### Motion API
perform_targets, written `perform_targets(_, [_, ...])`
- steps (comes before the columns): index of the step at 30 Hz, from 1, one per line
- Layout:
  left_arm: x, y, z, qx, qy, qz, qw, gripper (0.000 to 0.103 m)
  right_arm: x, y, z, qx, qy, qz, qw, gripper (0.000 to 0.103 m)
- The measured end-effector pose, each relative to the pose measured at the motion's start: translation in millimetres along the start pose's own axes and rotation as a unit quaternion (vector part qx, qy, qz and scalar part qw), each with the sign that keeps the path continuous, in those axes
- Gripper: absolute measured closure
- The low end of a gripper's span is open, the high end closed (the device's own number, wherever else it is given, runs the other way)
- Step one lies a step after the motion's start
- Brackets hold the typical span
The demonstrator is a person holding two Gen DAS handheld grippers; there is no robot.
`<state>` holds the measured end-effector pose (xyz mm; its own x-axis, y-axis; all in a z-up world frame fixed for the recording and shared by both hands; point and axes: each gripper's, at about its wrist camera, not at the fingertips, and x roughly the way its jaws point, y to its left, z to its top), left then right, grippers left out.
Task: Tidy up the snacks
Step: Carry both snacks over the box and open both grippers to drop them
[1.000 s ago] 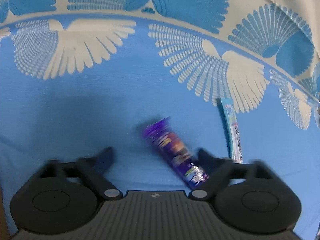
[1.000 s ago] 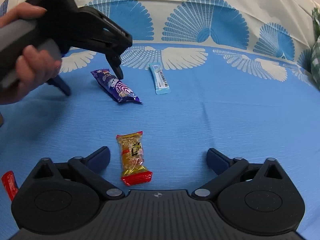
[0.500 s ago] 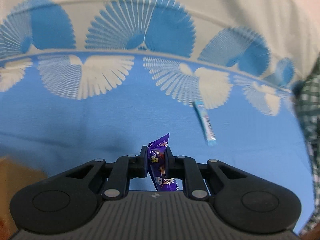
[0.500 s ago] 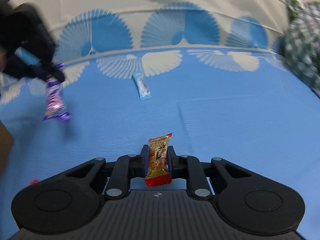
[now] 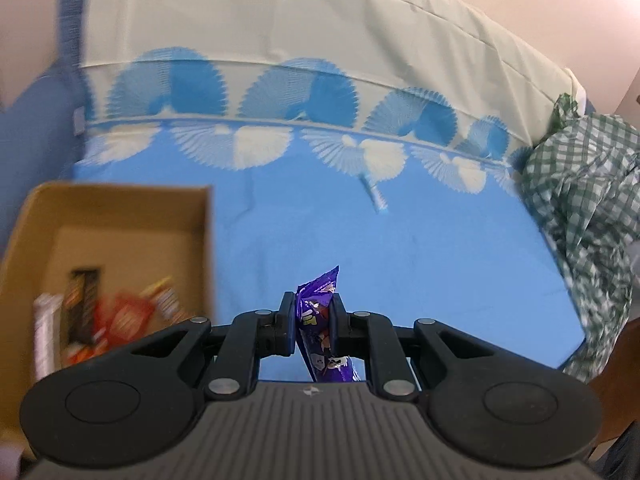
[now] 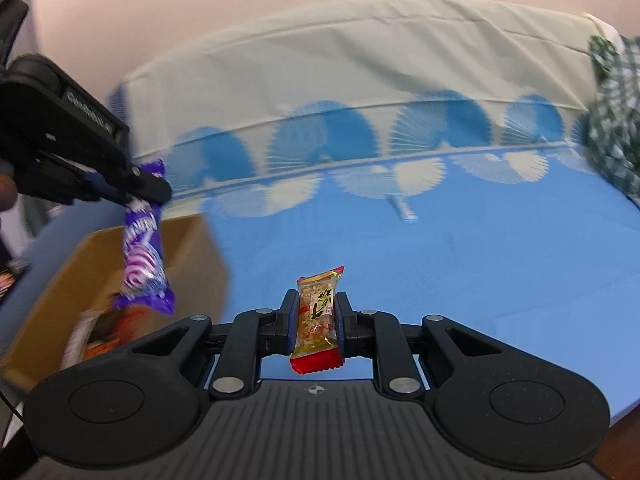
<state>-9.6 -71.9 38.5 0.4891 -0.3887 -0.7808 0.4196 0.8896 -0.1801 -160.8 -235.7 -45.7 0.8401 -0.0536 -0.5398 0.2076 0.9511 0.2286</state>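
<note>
The left hand-held gripper (image 5: 313, 322) is showing a matte black body: a ribbed grey-black deck in the middle carrying a small white cross mark, two rounded lobes with shallow round discs on either side, and angled black link arms running to flat finger pads. Silver screw heads are sitting at the link pivots, near and far. The right hand-held gripper (image 6: 317, 318) is looking the same in build, with blue lining showing inside its fingers (image 6: 289, 316). In the right wrist view the left unit's black side is bearing faint raised lettering, too blurred to read.
</note>
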Motion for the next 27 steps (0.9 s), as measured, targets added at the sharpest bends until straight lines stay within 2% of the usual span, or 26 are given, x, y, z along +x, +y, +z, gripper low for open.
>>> perform_targets(8, [-101.2,71.0,-91.0,-0.028,-0.004,0.069,0.9972,0.086,-72.8,81.8,-30.4,-0.044,0.006,0.079,0.996,0.084])
perform_targets(11, [-123.7,89.8,-118.4,-0.042,-0.004,0.091,0.9949,0.086,-89.3,104.4,-41.2,-0.065,0.007,0.098,0.993,0.084])
perform_targets(16, [-150.0,103.5,-159.7,-0.057,-0.014,0.103,0.9930,0.086,-115.0,131.7,-54.0,-0.108,-0.002,0.114,0.988,0.084])
perform_targets(20, [-162.7,103.5,-181.0,-0.058,-0.024,0.098,0.9932,0.086,-129.4,140.2,-59.7,-0.127,-0.010,0.112,0.986,0.084])
perform_targets(27, [-175.4,103.1,-188.6,-0.058,-0.041,0.091,0.9933,0.086,-141.8,147.1,-63.9,-0.145,-0.018,0.105,0.984,0.084])
